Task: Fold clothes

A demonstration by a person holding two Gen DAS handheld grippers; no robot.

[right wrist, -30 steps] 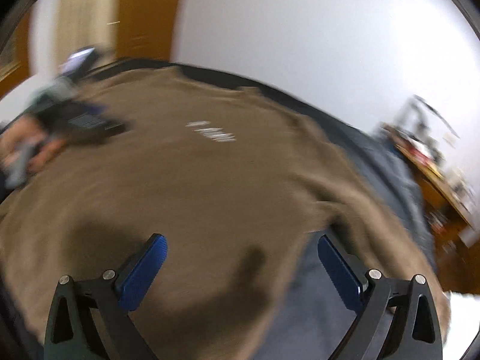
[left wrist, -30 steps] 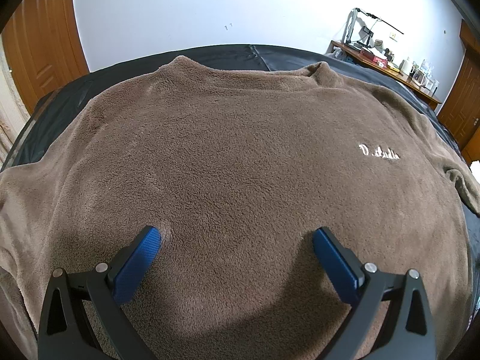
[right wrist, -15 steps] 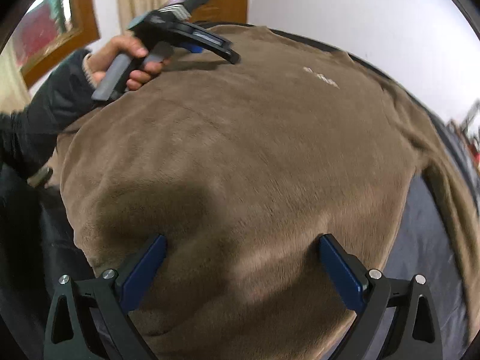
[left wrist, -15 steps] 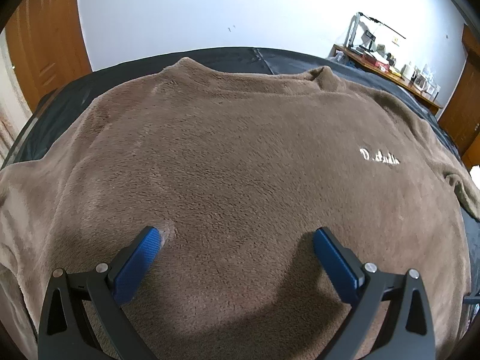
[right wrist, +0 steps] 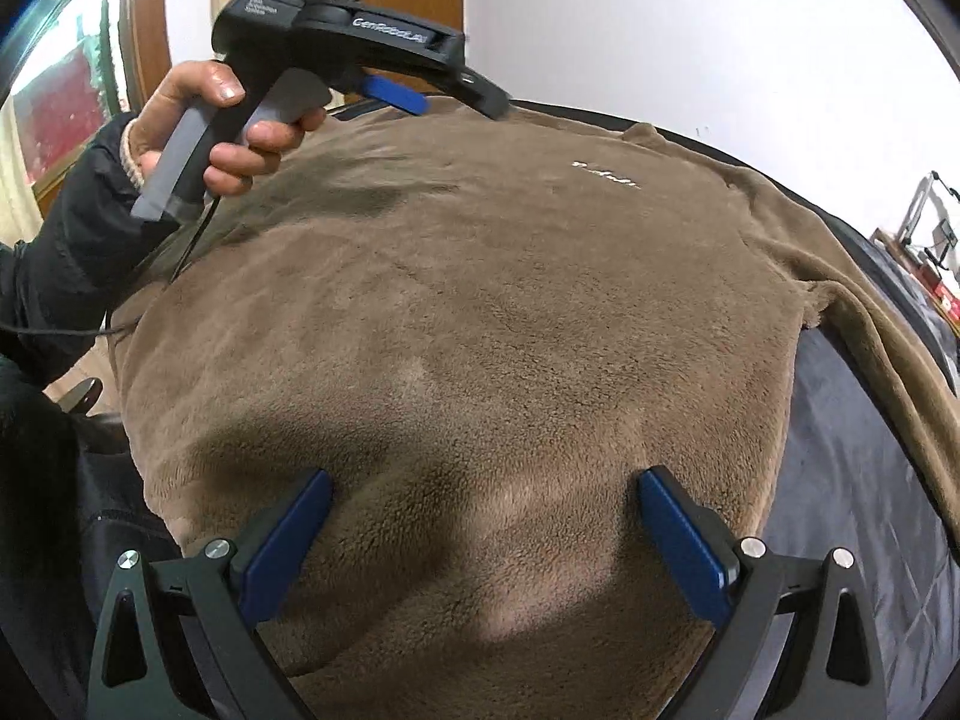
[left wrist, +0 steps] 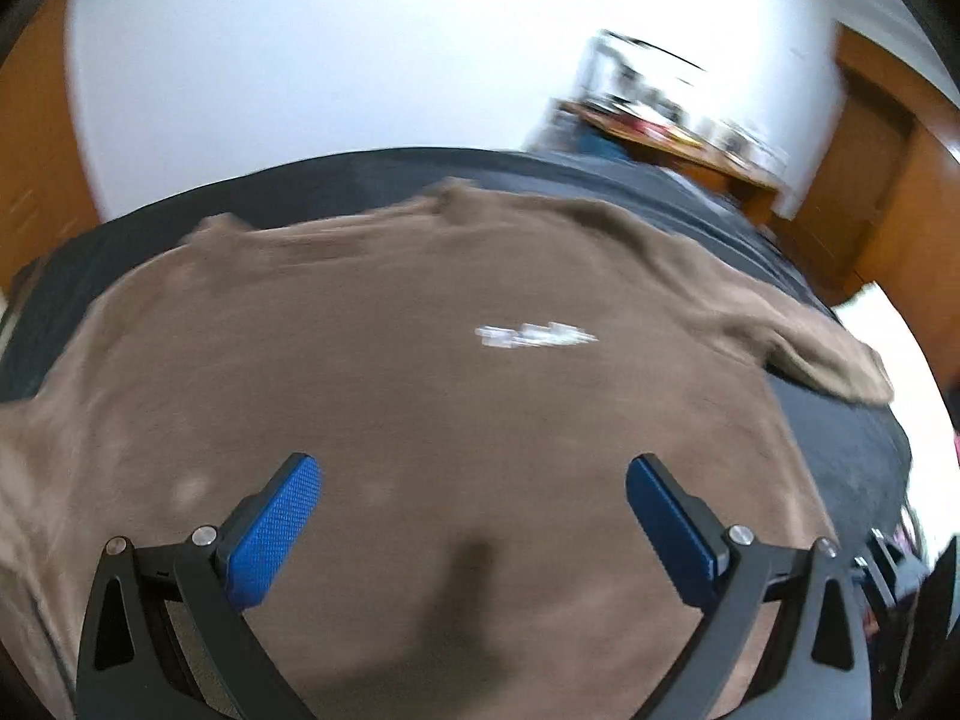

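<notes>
The brown fleece sweater lies spread flat on the dark bed. My right gripper and left gripper hover over the sweater's hem, jaws spread, holding nothing. Pinching one plush layer could drag the sweater askew.

Both cameras sit low and close over the brown sweater, each looking forward between its own blue fingers. The left view faces the far wall and is blurred. The right view looks leftward across the same sweater and catches the left gripper.
</notes>
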